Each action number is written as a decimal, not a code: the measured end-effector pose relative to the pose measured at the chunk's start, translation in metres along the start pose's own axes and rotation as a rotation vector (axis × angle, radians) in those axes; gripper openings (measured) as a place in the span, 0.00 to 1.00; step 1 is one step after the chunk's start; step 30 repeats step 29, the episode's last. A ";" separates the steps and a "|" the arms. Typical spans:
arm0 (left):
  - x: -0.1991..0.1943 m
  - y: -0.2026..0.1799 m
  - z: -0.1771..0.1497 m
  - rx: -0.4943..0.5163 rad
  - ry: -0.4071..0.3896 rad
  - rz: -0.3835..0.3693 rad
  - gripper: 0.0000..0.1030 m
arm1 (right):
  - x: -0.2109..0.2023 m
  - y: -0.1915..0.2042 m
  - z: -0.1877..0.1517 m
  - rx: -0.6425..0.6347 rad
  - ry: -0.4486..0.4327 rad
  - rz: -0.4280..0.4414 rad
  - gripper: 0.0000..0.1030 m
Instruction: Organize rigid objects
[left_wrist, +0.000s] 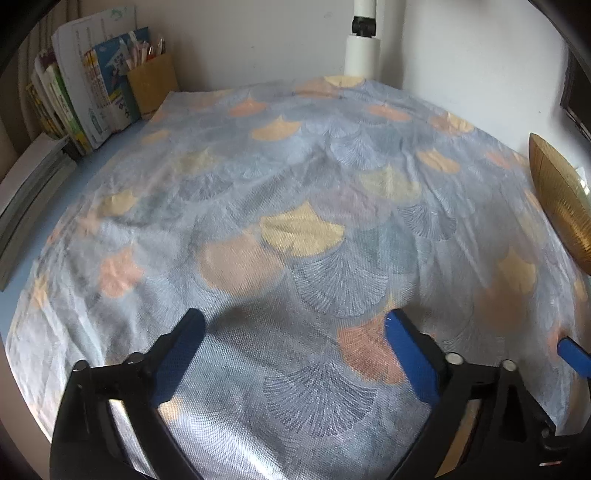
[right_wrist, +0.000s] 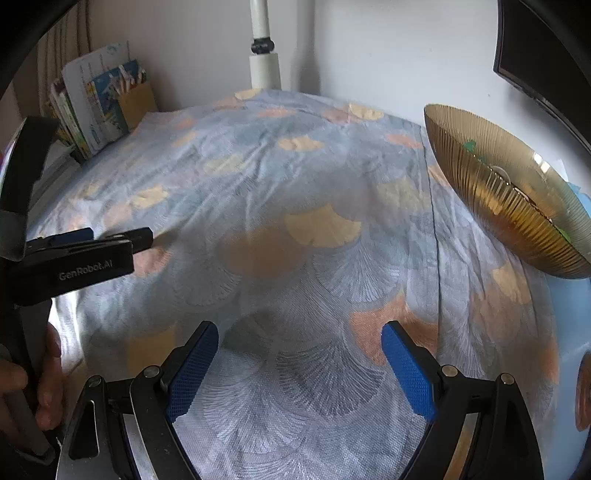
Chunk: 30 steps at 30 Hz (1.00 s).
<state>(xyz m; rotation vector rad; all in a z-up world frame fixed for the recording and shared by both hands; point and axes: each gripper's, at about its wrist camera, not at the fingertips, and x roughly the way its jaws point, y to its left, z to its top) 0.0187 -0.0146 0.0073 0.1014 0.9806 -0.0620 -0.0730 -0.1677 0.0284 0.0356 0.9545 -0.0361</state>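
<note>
- The left gripper (left_wrist: 295, 332) has its two blue-padded fingers (left_wrist: 410, 358) spread wide apart, with nothing between them; only the patterned tablecloth (left_wrist: 295, 192) shows in the gap.
- The right gripper (right_wrist: 299, 347) is likewise wide open and holds nothing, its blue pads (right_wrist: 406, 373) hanging over the same cloth (right_wrist: 295, 184).
- Whether either set of fingertips touches the cloth cannot be told.
- The ribbed amber glass bowl (right_wrist: 509, 195) stands at the right edge of the table, well apart from both grippers. Something green lies inside it, too small and warped to identify.
- In the left wrist view the bowl (left_wrist: 557, 199) is cut off by the frame, showing only its outer wall.
- The right wrist view shows the left gripper from the side (right_wrist: 85, 251), with a hand (right_wrist: 33, 384) on its handle; its fingers there overlap, so their spacing is unreadable.
- Books (left_wrist: 88, 92) and a brown holder (left_wrist: 151, 85) stand at the back left, beside a white pole (left_wrist: 364, 48).
- A dark monitor edge (right_wrist: 535, 55) appears at upper right in the right wrist view.
</note>
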 end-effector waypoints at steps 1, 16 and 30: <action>0.000 0.002 0.001 -0.007 0.006 -0.006 0.99 | 0.000 0.000 0.000 0.001 0.001 -0.005 0.87; 0.003 0.007 0.003 -0.029 -0.016 -0.008 1.00 | 0.008 -0.004 0.004 0.004 0.036 -0.022 1.00; 0.005 0.010 0.006 -0.026 -0.015 -0.020 1.00 | 0.008 -0.002 0.004 0.000 0.036 -0.022 1.00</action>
